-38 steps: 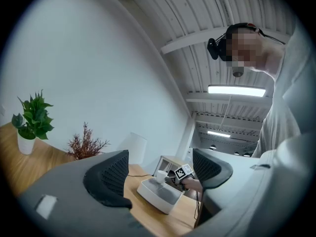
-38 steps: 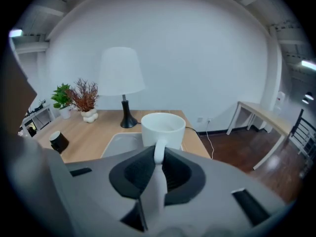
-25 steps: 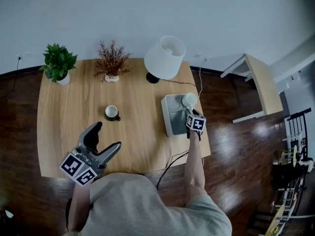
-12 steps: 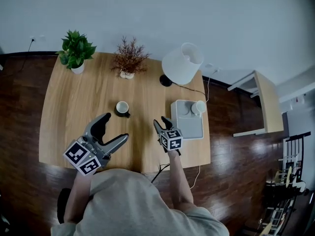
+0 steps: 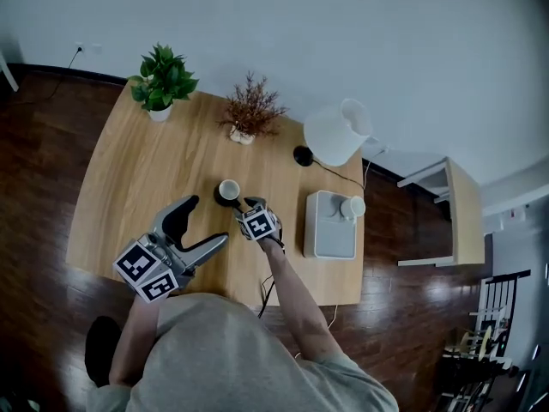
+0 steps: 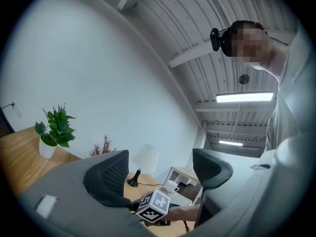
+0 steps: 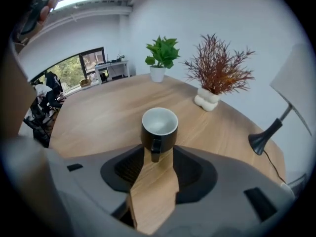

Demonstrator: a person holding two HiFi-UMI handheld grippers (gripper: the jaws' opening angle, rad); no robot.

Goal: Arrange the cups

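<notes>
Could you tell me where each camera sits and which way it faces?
Head view: on the person's head, facing steeply down at the table; shows torso, arms, left gripper, right gripper.
Left gripper view: on the left gripper, facing slightly upward across the table; shows its open, empty jaws.
Right gripper view: on the right gripper, tilted down at the black cup; jaws have just been opening, handle at their tips, ungripped.
Shared: head and right gripper views both show the black cup.
</notes>
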